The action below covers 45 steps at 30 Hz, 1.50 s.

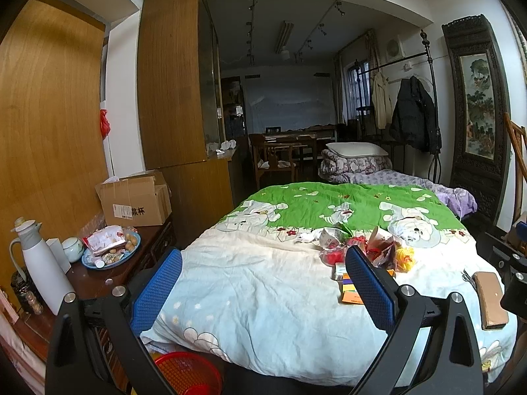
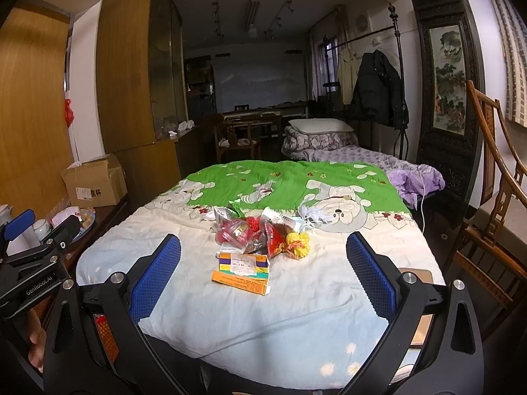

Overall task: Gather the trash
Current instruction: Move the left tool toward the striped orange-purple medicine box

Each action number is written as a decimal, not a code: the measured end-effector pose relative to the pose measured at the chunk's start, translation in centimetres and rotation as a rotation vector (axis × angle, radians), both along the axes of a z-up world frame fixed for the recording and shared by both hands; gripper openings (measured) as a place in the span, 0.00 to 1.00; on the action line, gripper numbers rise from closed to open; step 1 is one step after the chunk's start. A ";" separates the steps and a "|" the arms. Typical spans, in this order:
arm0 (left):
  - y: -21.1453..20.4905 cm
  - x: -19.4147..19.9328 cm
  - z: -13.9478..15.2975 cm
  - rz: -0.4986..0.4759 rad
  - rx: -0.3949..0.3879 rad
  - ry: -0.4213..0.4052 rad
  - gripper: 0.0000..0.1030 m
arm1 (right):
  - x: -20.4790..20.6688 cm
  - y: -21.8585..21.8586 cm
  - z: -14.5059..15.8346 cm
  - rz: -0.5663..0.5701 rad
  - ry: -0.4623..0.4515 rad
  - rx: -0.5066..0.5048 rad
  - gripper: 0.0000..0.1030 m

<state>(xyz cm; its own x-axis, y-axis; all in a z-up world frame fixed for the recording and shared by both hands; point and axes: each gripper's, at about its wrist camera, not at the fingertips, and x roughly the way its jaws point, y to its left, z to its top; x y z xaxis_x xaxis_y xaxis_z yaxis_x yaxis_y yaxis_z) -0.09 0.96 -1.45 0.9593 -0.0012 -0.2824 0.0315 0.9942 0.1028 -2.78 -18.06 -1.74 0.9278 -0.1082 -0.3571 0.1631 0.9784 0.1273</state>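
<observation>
Both pairs of tongs sit closest to the lenses, blue pads spread wide with nothing between them: the left tongs (image 1: pixel 263 283) and the right tongs (image 2: pixel 263 273) each hang over the near end of the bed (image 2: pixel 204 322). Low at the left, a red basket (image 1: pixel 187 373) stands on the floor beside the bed's corner. Further left, a dark wooden bench (image 1: pixel 98 279) carries a white thermos (image 1: pixel 39 270), a small white jar (image 1: pixel 73 248) and a blue plate (image 1: pixel 113 250) heaped with snacks and wrappers, with a cardboard box (image 1: pixel 135 202) behind them. Moving right, the trash lies in a heap (image 2: pixel 263 233) in the middle of the bed where the pale cover meets the green quilt (image 2: pixel 280 177): flattened orange and yellow cartons (image 2: pixel 242 270) nearest, red wrappers (image 2: pixel 230 232) behind them, a crumpled yellow wrapper (image 2: pixel 298 245) at the right edge. Further right, a brown flat case (image 1: pixel 490 299) rests near the bed's side, and a wooden chair (image 2: pixel 494 204) stands beyond it.
</observation>
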 end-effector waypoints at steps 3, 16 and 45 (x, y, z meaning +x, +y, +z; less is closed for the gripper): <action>-0.2 0.6 0.6 -0.001 0.002 0.011 0.95 | 0.7 -0.2 -0.3 0.002 0.019 0.001 0.94; 0.3 8.1 -5.7 0.004 0.020 0.309 0.95 | 7.6 -3.7 -9.2 -0.027 0.304 0.026 0.94; -16.7 22.6 -20.3 -0.434 0.139 0.609 0.96 | 13.3 -8.0 -19.6 0.022 0.474 0.009 0.95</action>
